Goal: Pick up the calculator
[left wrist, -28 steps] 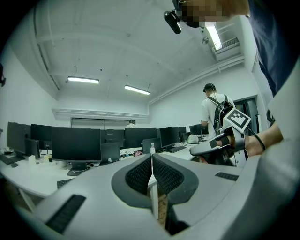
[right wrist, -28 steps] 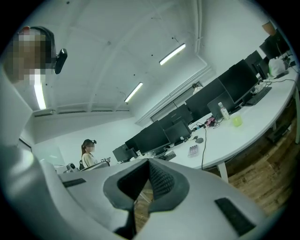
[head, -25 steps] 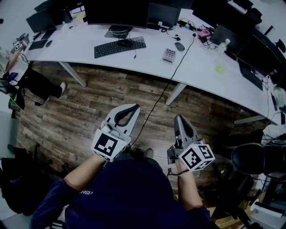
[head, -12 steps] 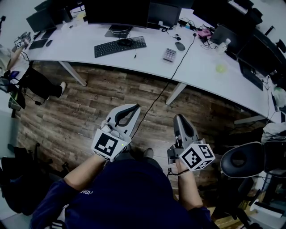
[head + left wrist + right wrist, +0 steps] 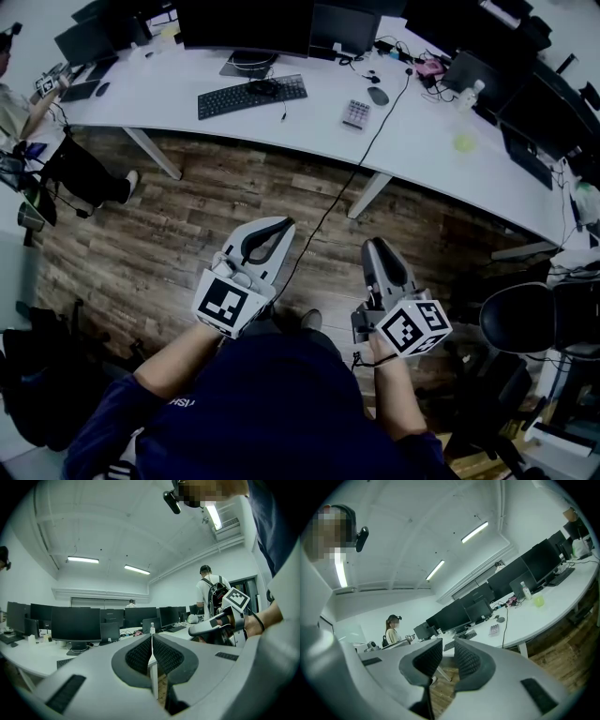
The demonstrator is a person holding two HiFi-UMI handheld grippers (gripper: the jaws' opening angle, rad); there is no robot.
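The calculator [image 5: 355, 114], small and grey with rows of keys, lies on the long white desk [image 5: 309, 127], right of the black keyboard [image 5: 251, 97]; in the right gripper view the calculator [image 5: 493, 629] shows far off on the desk. Both grippers hover low over the wooden floor, well short of the desk. My left gripper [image 5: 284, 225] is shut, pads touching, with nothing held [image 5: 151, 641]. My right gripper [image 5: 375, 246] has just been opening: a narrow gap stands between its pads [image 5: 447, 646] and nothing is in it.
A black cable [image 5: 375, 141] runs from the desk down across the floor toward me. A mouse [image 5: 377, 97], monitors [image 5: 246, 23] and a green object [image 5: 463, 143] sit on the desk. A black office chair [image 5: 520, 323] stands at the right. A person [image 5: 37, 141] sits at the far left.
The right gripper's jaws have parted slightly. The office chair at the right has shifted and the seated person at the left has moved a little. Both hands stay in place.
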